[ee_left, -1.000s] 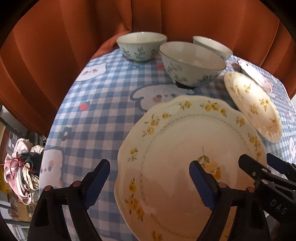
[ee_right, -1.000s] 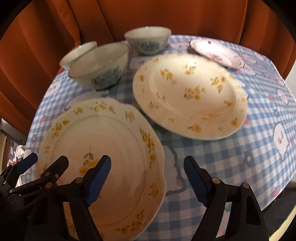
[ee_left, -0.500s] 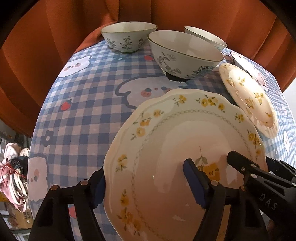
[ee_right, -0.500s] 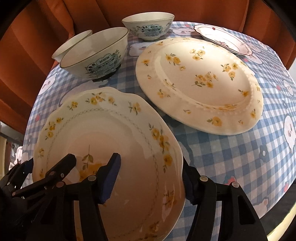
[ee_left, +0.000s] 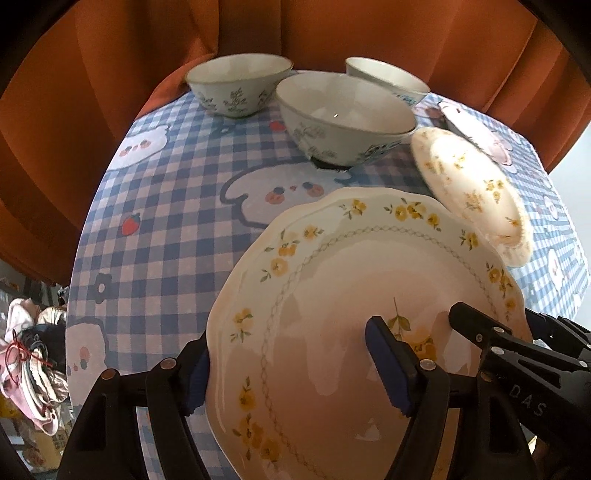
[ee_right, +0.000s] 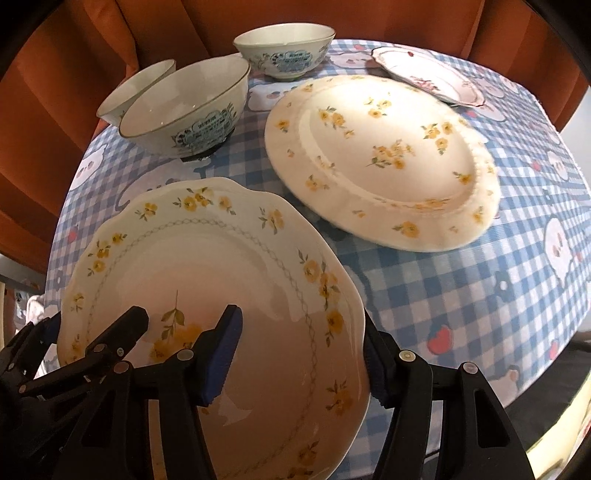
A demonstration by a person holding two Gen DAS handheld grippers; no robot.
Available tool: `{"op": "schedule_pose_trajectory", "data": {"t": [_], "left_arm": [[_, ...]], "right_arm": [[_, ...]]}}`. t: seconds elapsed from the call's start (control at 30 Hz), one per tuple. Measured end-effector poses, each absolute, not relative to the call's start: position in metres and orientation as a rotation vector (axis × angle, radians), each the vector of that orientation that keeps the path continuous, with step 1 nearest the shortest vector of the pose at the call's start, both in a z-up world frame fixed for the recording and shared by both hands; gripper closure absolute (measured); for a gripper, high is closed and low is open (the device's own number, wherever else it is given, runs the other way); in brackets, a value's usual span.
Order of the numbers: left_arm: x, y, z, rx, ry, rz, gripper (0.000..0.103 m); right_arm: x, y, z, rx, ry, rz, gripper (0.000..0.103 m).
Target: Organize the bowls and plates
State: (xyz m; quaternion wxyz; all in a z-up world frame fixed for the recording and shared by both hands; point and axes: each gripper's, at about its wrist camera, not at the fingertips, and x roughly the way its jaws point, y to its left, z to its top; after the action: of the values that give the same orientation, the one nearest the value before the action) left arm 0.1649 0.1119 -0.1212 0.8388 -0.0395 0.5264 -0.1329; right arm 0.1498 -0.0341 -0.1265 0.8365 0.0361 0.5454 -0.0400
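A scalloped plate with yellow flowers (ee_left: pixel 351 277) (ee_right: pixel 192 266) is closest to me, over the blue checked tablecloth (ee_left: pixel 166 229). My left gripper (ee_left: pixel 291 369) is shut on its left rim, with one pad on the plate's face and the other behind the edge. My right gripper (ee_right: pixel 297 363) is shut on the right rim in the same way. Each gripper also shows at the edge of the other's view. A larger round yellow-flowered plate (ee_right: pixel 380 158) (ee_left: pixel 469 184) lies behind on the right. Three bowls (ee_left: pixel 343 114) (ee_left: pixel 240 81) (ee_left: pixel 384 75) stand at the back.
A pink-flowered plate (ee_right: pixel 424 74) lies at the far right corner. An orange curtain (ee_left: pixel 332 29) hangs close behind the table. A heap of clothes (ee_left: pixel 29 350) sits below the table's left edge. Bare cloth (ee_right: pixel 461 288) lies to the right of the held plate.
Both grippers' jaws have narrowed from wide open onto opposite rims of the scalloped plate. The plate now fills more of both views; bowls and other plates have not moved.
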Motion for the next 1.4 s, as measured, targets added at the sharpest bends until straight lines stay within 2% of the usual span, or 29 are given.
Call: {"op": "schedule_pose_trajectory", "data": {"t": [0.57, 1.4], "left_arm": [[0.157, 0.063, -0.090, -0.065, 1.019, -0.278, 0.027], [0.152, -0.129, -0.068, -0.072, 1.013, -0.238, 0.027]], "right_arm": [[0.135, -0.084, -0.100, 0.085, 1.079, -0.090, 0.038], [0.146, -0.275, -0.086, 0.049, 1.083, -0.057, 0.038]]}}
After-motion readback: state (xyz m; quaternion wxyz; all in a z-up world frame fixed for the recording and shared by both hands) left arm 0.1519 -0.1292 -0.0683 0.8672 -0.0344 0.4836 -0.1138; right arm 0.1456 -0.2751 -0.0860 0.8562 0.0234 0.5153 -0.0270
